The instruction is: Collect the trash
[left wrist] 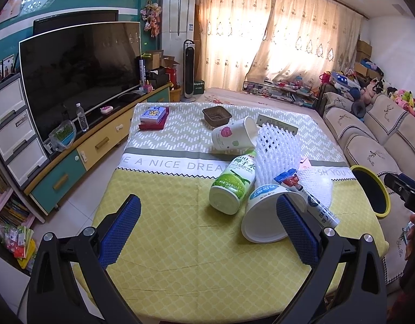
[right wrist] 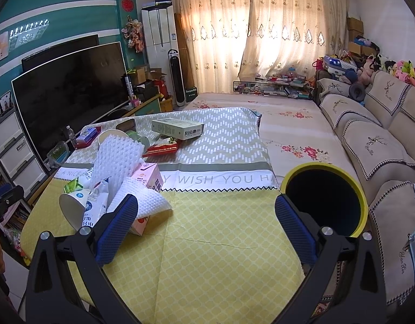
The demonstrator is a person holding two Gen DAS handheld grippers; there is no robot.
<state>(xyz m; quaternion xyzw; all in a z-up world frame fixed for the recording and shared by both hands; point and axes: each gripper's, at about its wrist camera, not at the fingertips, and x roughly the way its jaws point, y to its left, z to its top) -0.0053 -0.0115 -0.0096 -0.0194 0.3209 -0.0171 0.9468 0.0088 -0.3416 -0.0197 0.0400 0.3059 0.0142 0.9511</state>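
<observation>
A pile of trash lies on the cloth-covered table (left wrist: 164, 232): a green coconut-water bottle (left wrist: 233, 183) on its side, a white paper cup (left wrist: 264, 216) tipped over, a blue-and-white carton (left wrist: 307, 197), white foam netting (left wrist: 275, 154) and a second cup (left wrist: 233, 133). My left gripper (left wrist: 207, 216) is open and empty, its right finger just in front of the tipped cup. My right gripper (right wrist: 206, 216) is open and empty above the yellow cloth. The foam netting (right wrist: 142, 199), a pink carton (right wrist: 149, 178) and the cup (right wrist: 72, 208) lie to its left. A yellow-rimmed black bin (right wrist: 326, 199) stands to its right.
A brown basket (left wrist: 217, 116), stacked card boxes (left wrist: 153, 118) and a flat box (right wrist: 177, 129) lie at the table's far end. A TV and cabinet (left wrist: 80, 86) run along the left. A sofa (right wrist: 374, 140) runs along the right. The bin also shows in the left wrist view (left wrist: 369, 191).
</observation>
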